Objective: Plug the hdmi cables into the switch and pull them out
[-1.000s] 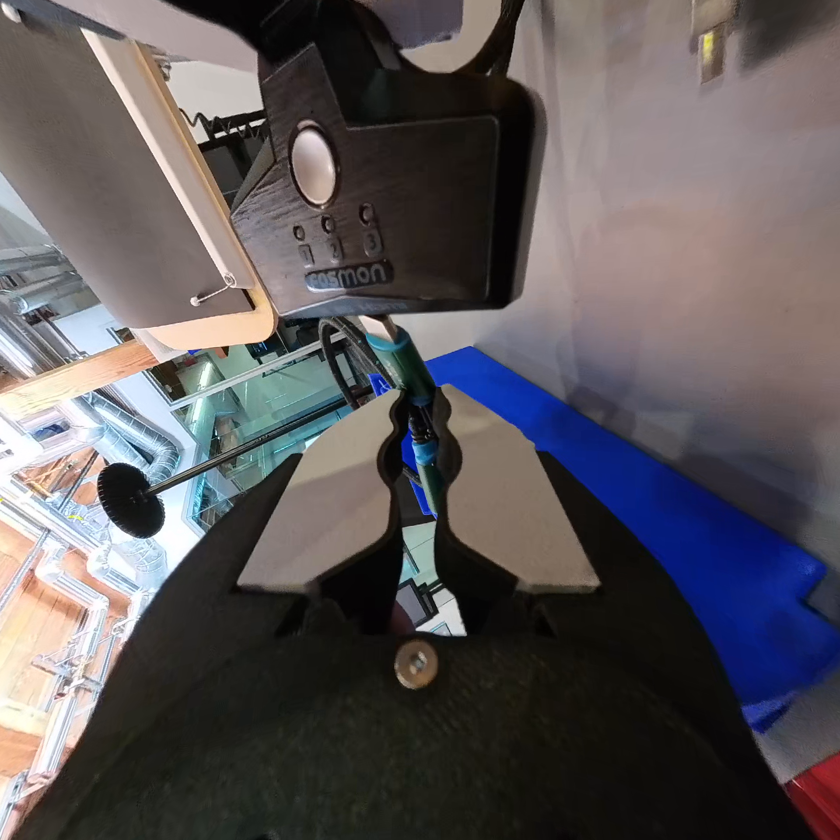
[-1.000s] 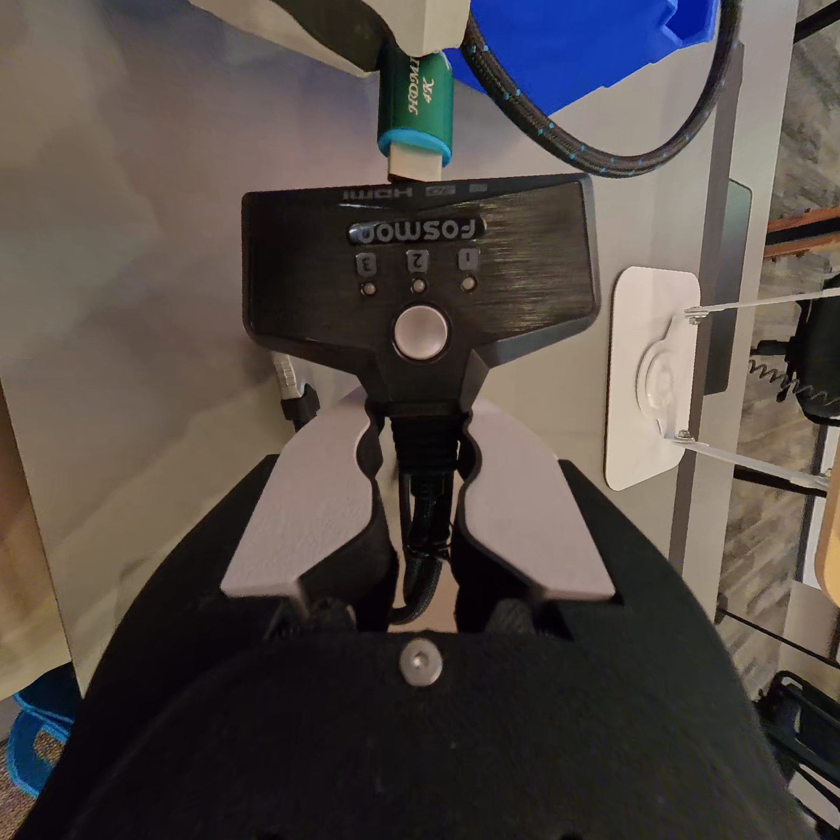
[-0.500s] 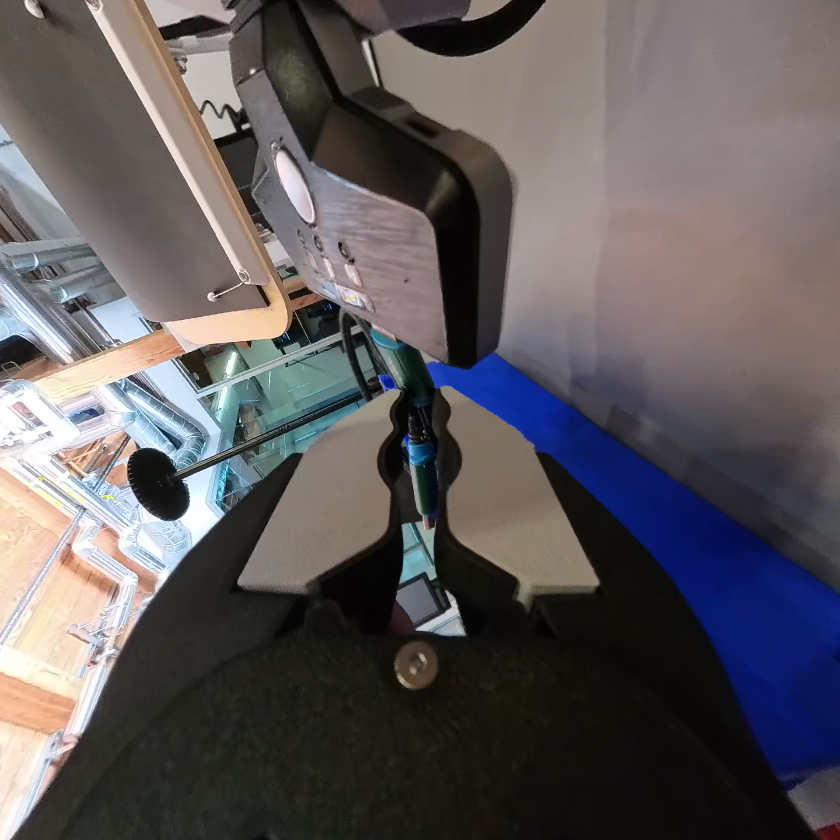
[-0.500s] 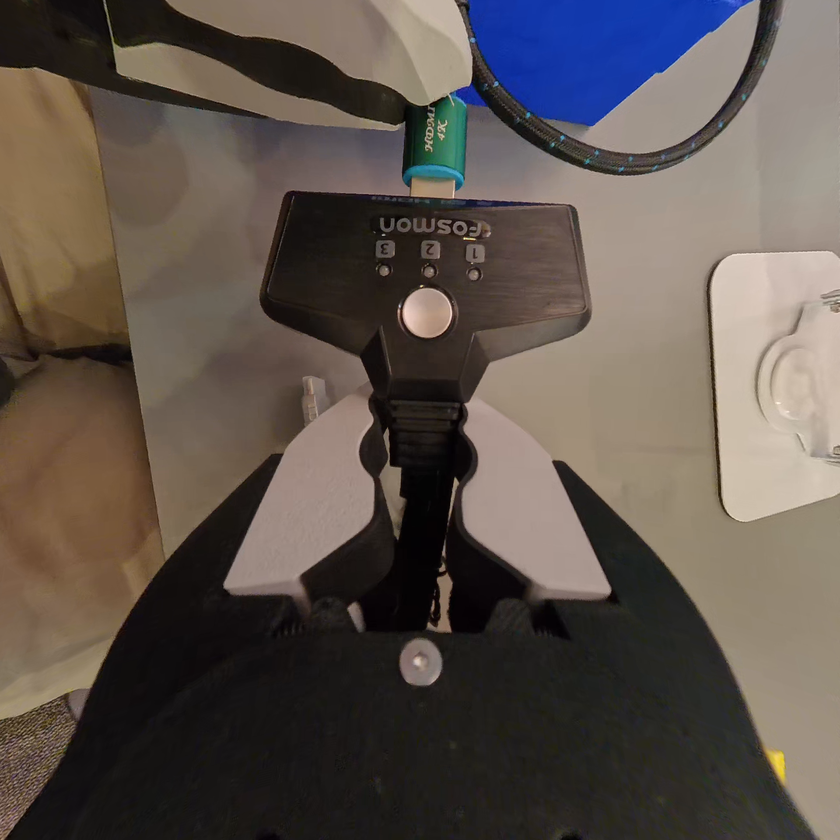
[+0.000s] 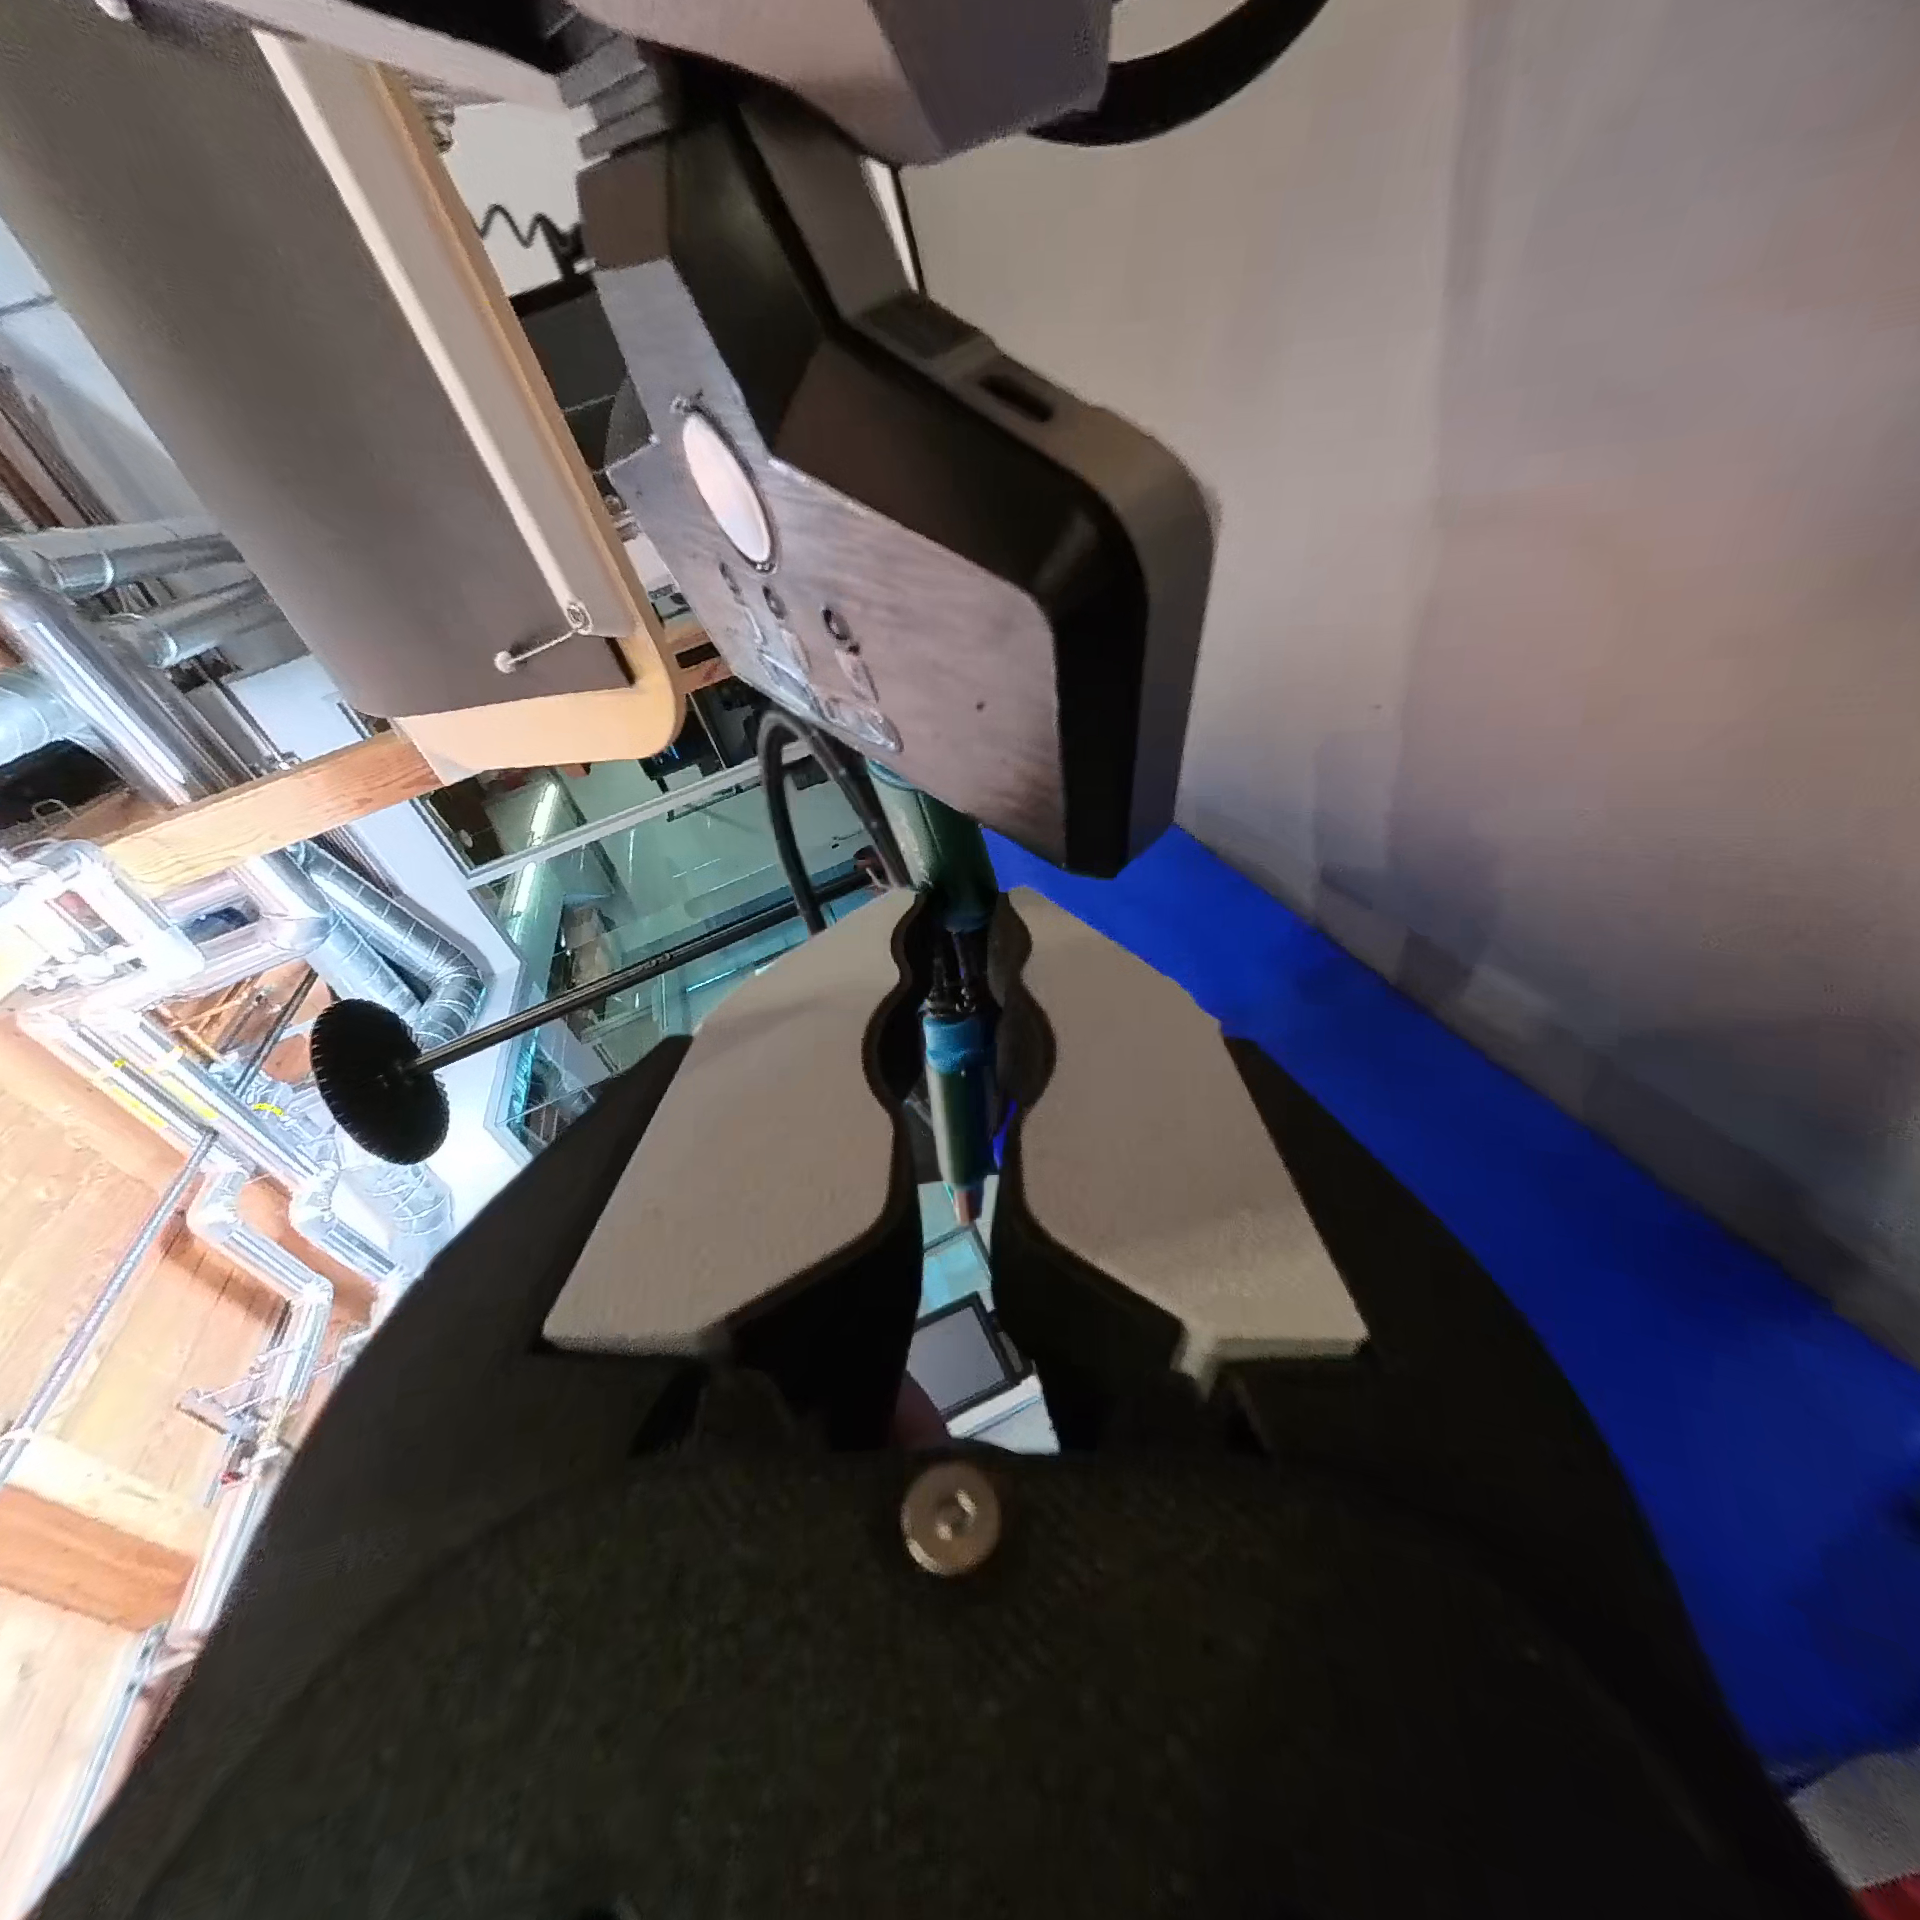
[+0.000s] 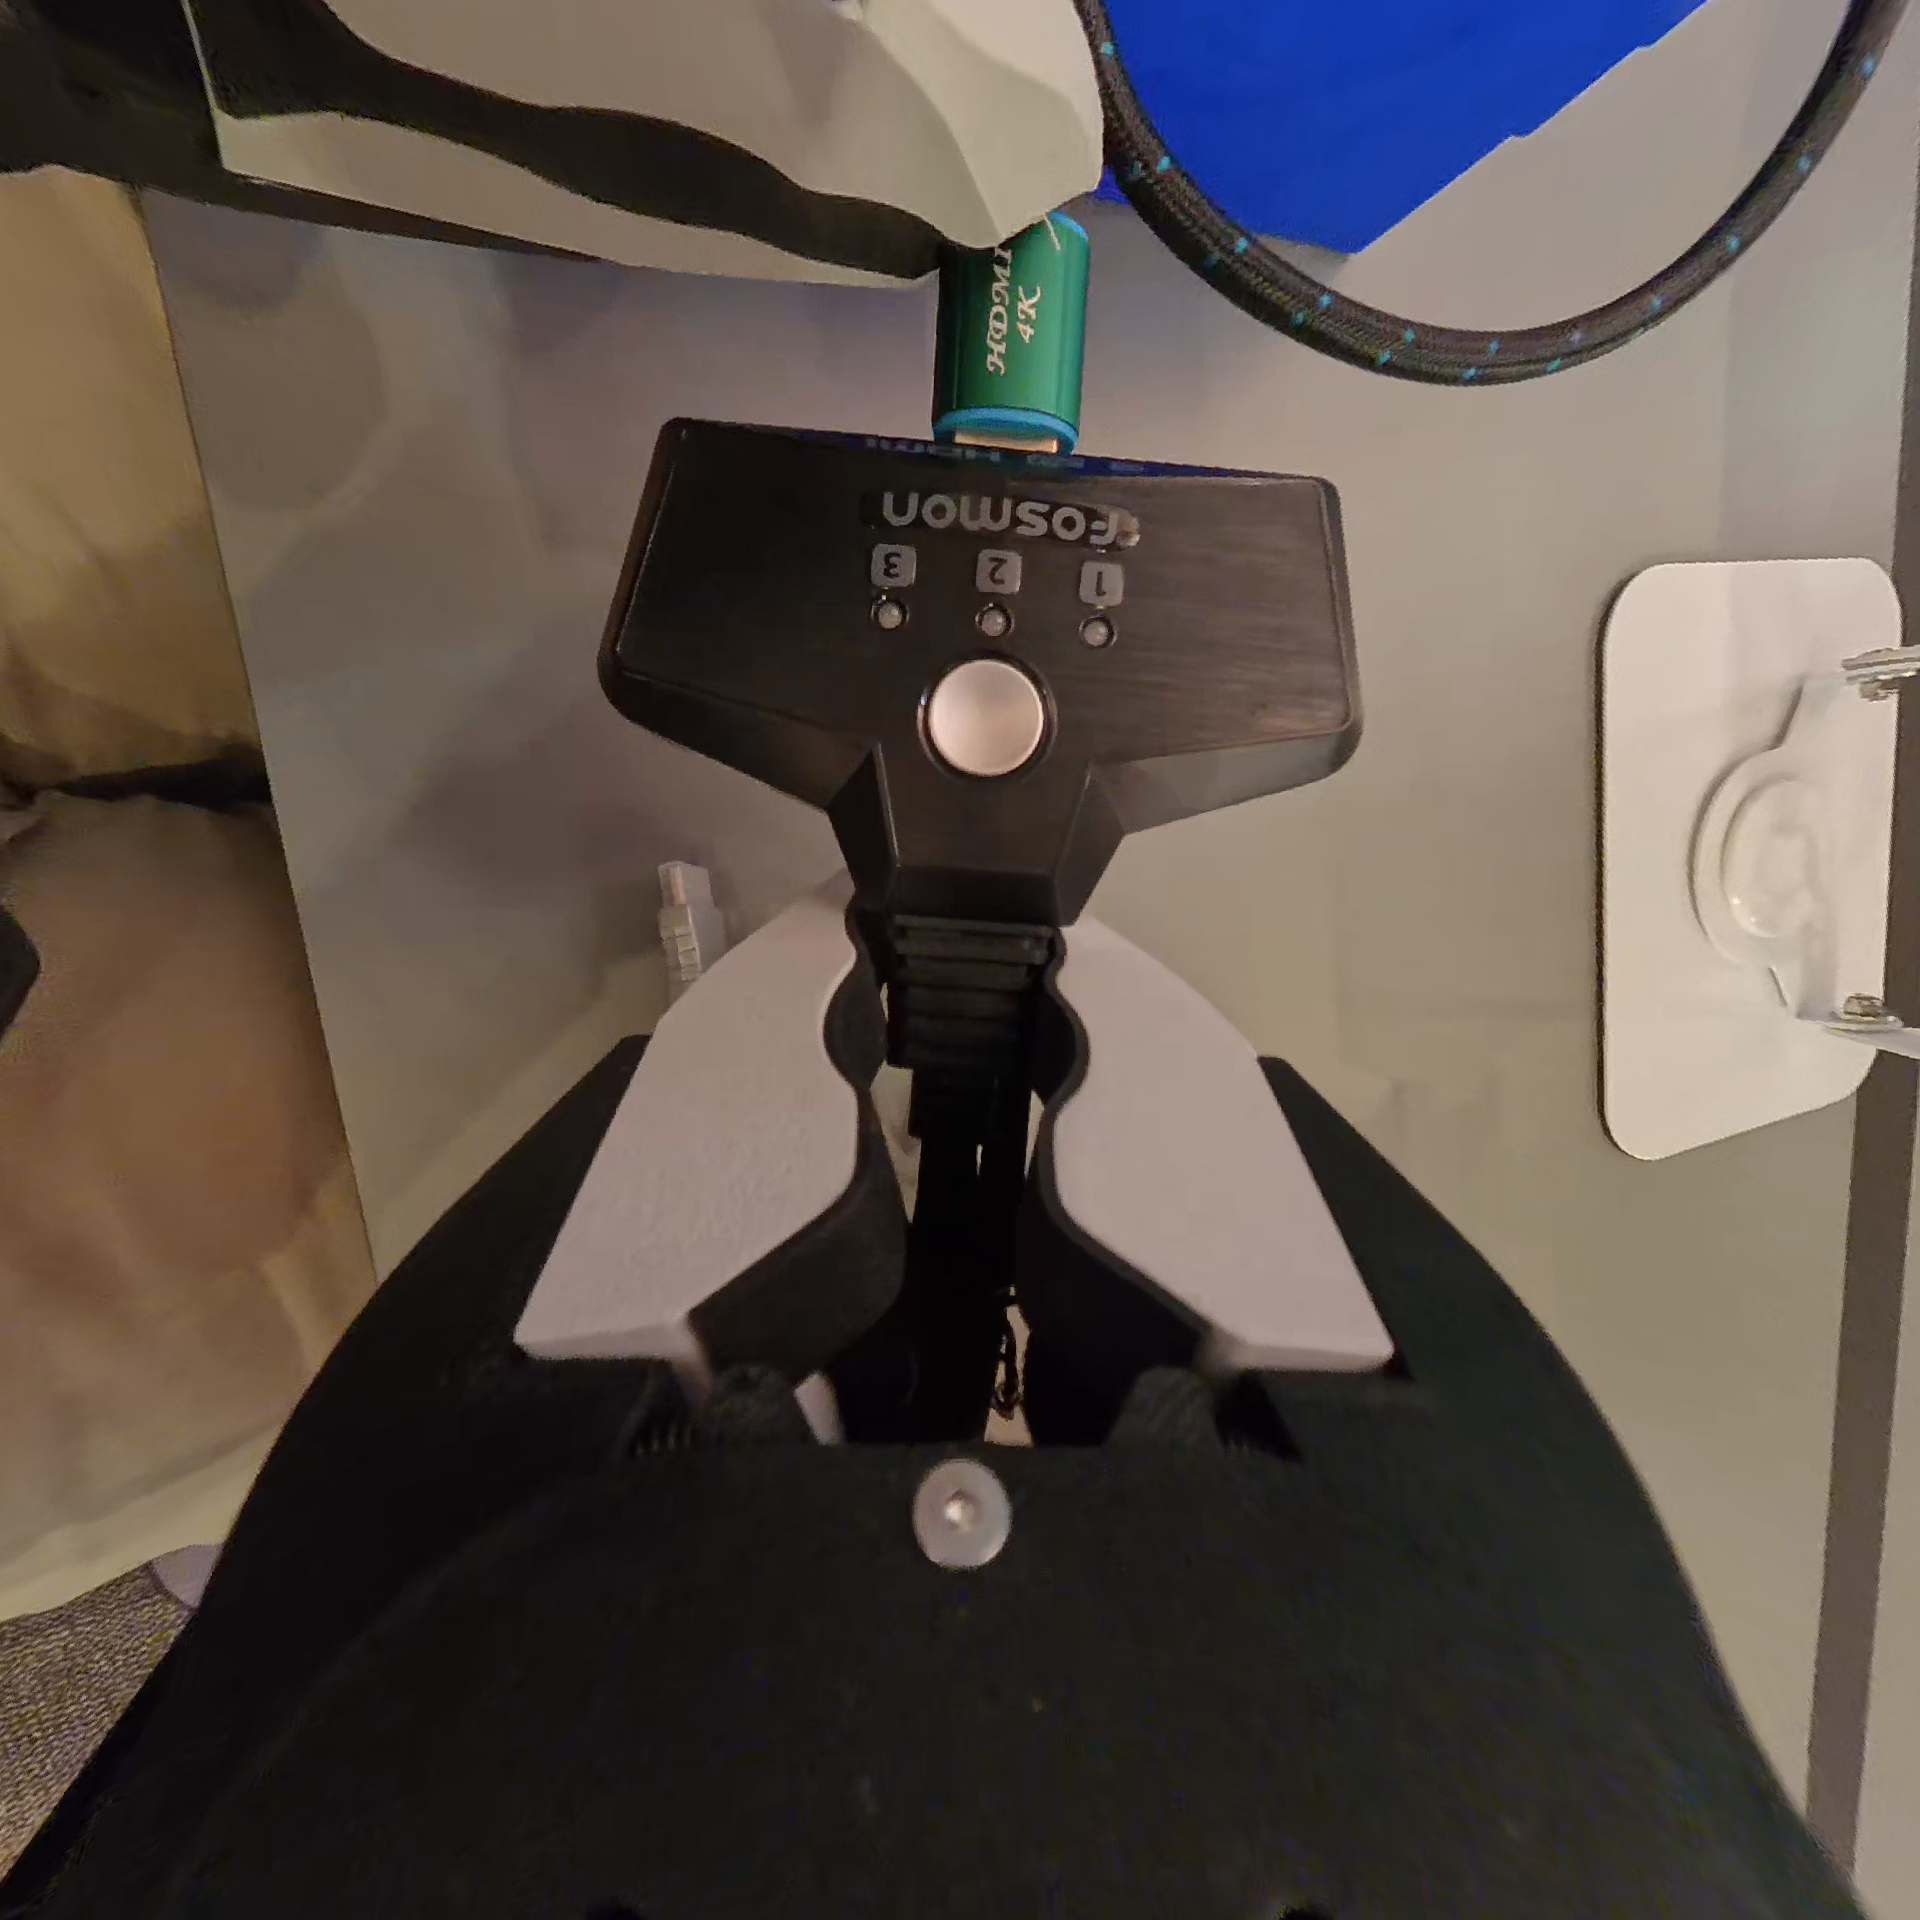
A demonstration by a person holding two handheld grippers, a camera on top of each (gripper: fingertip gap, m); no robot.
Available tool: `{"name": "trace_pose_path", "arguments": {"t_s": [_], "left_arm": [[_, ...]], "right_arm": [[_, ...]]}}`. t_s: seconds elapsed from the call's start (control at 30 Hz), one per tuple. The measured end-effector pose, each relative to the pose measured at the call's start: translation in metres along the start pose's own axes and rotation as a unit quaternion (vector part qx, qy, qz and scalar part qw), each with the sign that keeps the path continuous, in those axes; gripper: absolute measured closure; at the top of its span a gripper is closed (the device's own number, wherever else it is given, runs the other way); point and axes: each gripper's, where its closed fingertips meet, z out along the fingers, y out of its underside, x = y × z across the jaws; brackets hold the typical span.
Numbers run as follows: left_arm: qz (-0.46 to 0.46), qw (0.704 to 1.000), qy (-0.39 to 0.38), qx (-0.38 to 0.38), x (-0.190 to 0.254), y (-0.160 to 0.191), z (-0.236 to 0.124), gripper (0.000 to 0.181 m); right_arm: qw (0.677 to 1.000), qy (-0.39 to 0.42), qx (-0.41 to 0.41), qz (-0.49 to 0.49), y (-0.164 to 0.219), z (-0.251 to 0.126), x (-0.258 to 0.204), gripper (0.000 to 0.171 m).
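The black HDMI switch (image 6: 977, 623) hangs in the air above the grey table, its round button and three numbered lights facing me. My right gripper (image 6: 961, 935) is shut on the ribbed neck of the switch's own cable. My left gripper (image 5: 958, 914) is shut on the green HDMI plug (image 6: 1013, 332), whose tip sits in a port on the switch's far edge. In the left wrist view the switch (image 5: 935, 644) is tilted above the plug (image 5: 951, 862). The left gripper's fingers (image 6: 883, 104) show at the top of the right wrist view.
The plug's black braided cable (image 6: 1455, 322) loops right over the grey table (image 6: 468, 623). A blue bin (image 6: 1351, 83) lies beyond it, and also shows in the left wrist view (image 5: 1455, 1143). A white stick-on pad with a clear hook (image 6: 1756, 852) is at right. A small silver connector (image 6: 686, 914) lies left of my right fingers. My right fingertips sit around 10 centimeters from my left ones.
The green plug's metal tip was bare just outside the switch; it has since slid into the port. The switch has tilted in the left wrist view.
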Motion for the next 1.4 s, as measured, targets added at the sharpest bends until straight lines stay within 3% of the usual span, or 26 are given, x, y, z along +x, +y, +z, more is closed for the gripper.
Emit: {"name": "trace_pose_path", "arguments": {"t_s": [0.03,0.17,0.37,0.47,0.57,0.67,0.83,0.97,1.07,1.27,1.4], "left_arm": [[-0.001,1.000,0.000,0.001,-0.001,0.000,-0.001,0.172],[-0.007,1.000,0.006,0.006,0.003,0.000,0.001,0.172],[-0.106,0.993,-0.024,0.042,-0.032,0.007,-0.003,0.168],[-0.155,0.984,-0.042,0.073,-0.049,0.013,-0.009,0.154],[-0.213,0.972,-0.052,0.091,-0.062,0.023,-0.011,0.152],[-0.227,0.965,-0.086,0.096,-0.073,0.032,-0.011,0.154],[-0.226,0.968,-0.066,0.090,-0.059,0.037,0.002,0.153],[-0.221,0.970,-0.047,0.085,-0.044,0.037,0.012,0.154],[-0.219,0.971,-0.038,0.083,-0.039,0.037,0.016,0.154],[-0.212,0.973,-0.023,0.085,-0.029,0.032,0.020,0.154],[-0.211,0.973,-0.021,0.087,-0.027,0.029,0.021,0.154]], "right_arm": [[1.000,-0.003,0.004,0.000,-0.001,0.000,0.000,0.149],[1.000,0.005,-0.004,-0.008,0.000,0.002,0.000,0.149],[0.998,0.024,0.048,0.031,-0.009,-0.015,0.016,0.149],[0.996,0.043,0.062,0.054,-0.006,-0.028,0.030,0.149],[0.990,0.063,0.083,0.090,0.004,-0.045,0.048,0.149],[0.983,0.088,0.110,0.121,0.012,-0.071,0.066,0.149],[0.958,0.147,0.173,0.175,0.030,-0.135,0.103,0.149],[0.927,0.199,0.233,0.216,0.062,-0.191,0.135,0.149],[0.905,0.213,0.264,0.255,0.097,-0.212,0.152,0.149],[0.874,0.190,0.275,0.353,0.179,-0.186,0.167,0.149],[0.883,0.186,0.221,0.369,0.221,-0.151,0.163,0.149]]}}
